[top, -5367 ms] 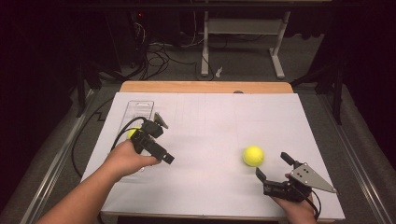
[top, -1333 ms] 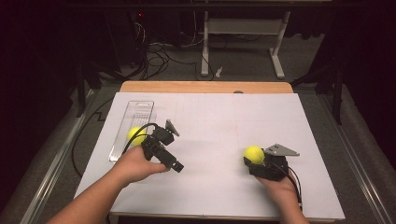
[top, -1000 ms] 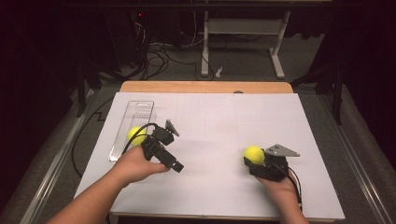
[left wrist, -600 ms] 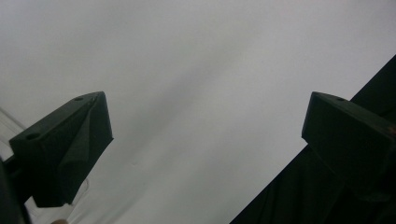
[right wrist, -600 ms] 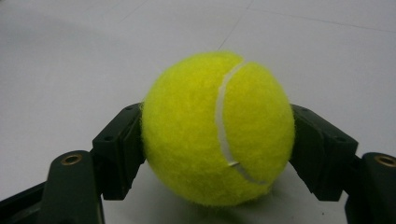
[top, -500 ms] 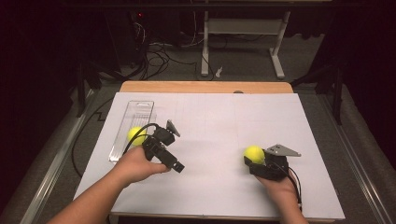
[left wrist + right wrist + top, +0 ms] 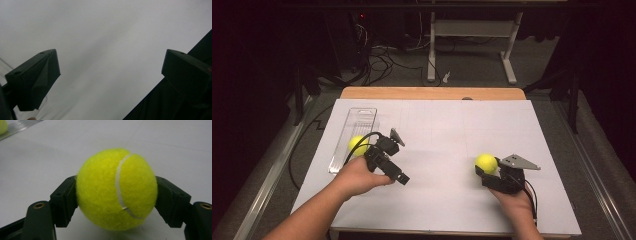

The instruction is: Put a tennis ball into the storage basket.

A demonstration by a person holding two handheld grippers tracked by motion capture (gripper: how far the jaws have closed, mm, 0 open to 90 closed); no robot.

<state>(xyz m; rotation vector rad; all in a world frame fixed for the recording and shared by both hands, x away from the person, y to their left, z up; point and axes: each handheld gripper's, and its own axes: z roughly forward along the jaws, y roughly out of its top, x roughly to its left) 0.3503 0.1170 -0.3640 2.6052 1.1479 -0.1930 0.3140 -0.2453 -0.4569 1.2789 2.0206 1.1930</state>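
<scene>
- Clear plastic tray (image 7: 353, 135): lies at the left of the white sheet (image 7: 437, 130), at about nine o'clock from the table's centre. Its long axis runs from twelve to six o'clock, tilted slightly.
- Tennis ball in the tray (image 7: 357, 145): sits in the near half of the tray, at about eleven o'clock from the left gripper (image 7: 387, 160).
- Left gripper: jaws stand wide apart with nothing between them; in the left gripper view, bare sheet shows between the jaws.
- Free tennis ball (image 7: 486, 163): rests on the sheet at about four o'clock from the table's centre. The right gripper (image 7: 492, 175) is the nearer gripper, and its jaws are clamped on the ball's two sides, as the right gripper view (image 7: 116, 188) confirms.
- Governing relation: the tray lies at about nine o'clock from the clamped ball, well apart across the sheet. Any carry to the tray would likely run leftward toward its open far half.
- Count: two tennis balls, one tray, two grippers.
</scene>
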